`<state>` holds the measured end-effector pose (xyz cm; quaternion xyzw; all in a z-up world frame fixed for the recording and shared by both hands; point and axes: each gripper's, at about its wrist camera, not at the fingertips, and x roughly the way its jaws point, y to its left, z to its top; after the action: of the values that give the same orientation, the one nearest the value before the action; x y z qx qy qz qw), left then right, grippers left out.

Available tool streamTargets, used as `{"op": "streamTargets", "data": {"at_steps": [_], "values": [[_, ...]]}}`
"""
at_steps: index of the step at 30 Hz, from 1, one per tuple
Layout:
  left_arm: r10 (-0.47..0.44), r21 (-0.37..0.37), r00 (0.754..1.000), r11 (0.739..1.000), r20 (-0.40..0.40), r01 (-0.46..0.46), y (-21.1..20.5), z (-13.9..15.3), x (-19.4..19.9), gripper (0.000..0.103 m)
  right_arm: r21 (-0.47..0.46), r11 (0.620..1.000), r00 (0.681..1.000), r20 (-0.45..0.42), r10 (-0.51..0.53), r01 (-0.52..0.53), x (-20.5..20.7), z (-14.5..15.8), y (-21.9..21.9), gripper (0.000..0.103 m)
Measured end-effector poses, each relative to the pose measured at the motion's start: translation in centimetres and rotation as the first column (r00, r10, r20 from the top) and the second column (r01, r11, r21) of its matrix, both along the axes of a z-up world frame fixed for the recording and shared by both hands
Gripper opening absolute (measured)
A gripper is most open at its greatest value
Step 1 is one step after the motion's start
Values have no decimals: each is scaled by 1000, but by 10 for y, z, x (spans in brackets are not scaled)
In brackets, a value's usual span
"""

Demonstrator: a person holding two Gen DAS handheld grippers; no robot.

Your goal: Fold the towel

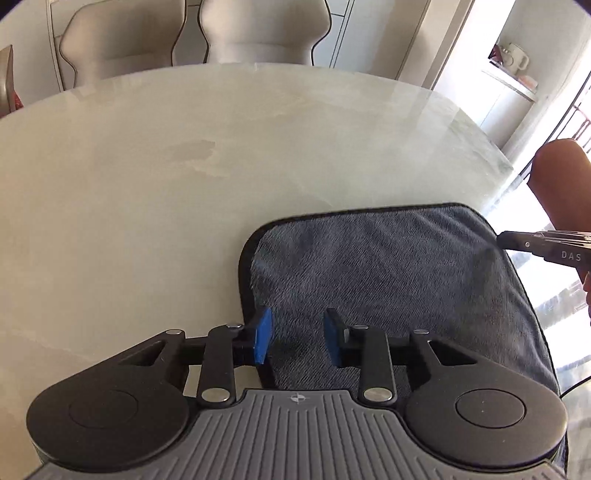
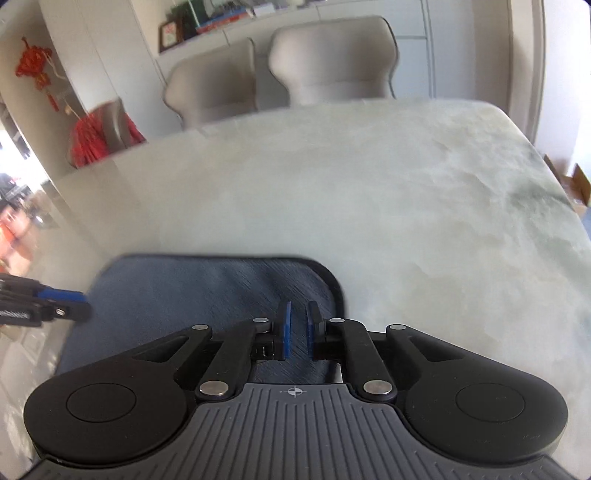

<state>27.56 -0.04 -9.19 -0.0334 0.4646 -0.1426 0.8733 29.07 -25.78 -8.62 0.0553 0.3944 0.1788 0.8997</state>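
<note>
A grey-blue towel (image 1: 388,273) with a black hem lies flat on the pale marble table (image 1: 184,166). My left gripper (image 1: 297,338) is open and empty over the towel's near left corner. In the right wrist view the towel (image 2: 192,291) lies at the near left, and my right gripper (image 2: 298,330) hovers over its near right part with the blue pads a narrow gap apart and nothing between them. The right gripper's fingers (image 1: 543,245) enter the left wrist view from the right. The left gripper's fingers (image 2: 55,302) enter the right wrist view from the left.
Two beige chairs (image 1: 258,29) stand at the table's far side, also in the right wrist view (image 2: 332,62). A red ornament (image 2: 37,70) hangs on the wall at left. The person's forearm (image 1: 561,177) shows at the right. The table's right edge (image 2: 554,177) lies close.
</note>
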Motion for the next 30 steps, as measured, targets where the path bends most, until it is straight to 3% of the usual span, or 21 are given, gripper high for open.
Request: {"op": "streamTargets", "data": {"at_steps": [4, 6, 10, 16, 19, 22, 23, 27, 30], "values": [[1, -93, 999, 996, 38, 2, -18, 4, 9, 33, -19, 999, 1000, 5, 30, -30, 12, -1, 23, 10], [9, -105, 1000, 994, 29, -6, -25, -2, 17, 35, -16, 998, 999, -2, 53, -53, 15, -5, 33, 10], [28, -58, 1000, 998, -9, -29, -31, -17, 28, 35, -55, 998, 999, -18, 35, -36, 24, -14, 39, 10], [52, -23, 998, 998, 18, -52, -9, -22, 29, 32, -57, 998, 1000, -2, -21, 21, 27, -21, 4, 4], [56, -37, 998, 998, 11, -56, 5, -22, 32, 25, -16, 999, 999, -19, -43, 43, 31, -23, -11, 0], [66, 12, 998, 998, 13, -66, 9, -20, 35, 18, -19, 999, 999, -18, -47, 47, 31, -23, -13, 0], [73, 16, 997, 997, 8, -74, 10, -19, 35, 19, -27, 998, 999, -13, -48, 48, 28, -21, -12, 4], [73, -9, 997, 997, 26, -73, 4, -11, 26, 46, 25, 999, 1000, 0, 20, -20, 10, -7, 1, 6], [20, -40, 998, 999, 57, -17, -10, -6, 12, 48, 5, 990, 989, -42, 141, -140, -4, -10, 24, 6]]}}
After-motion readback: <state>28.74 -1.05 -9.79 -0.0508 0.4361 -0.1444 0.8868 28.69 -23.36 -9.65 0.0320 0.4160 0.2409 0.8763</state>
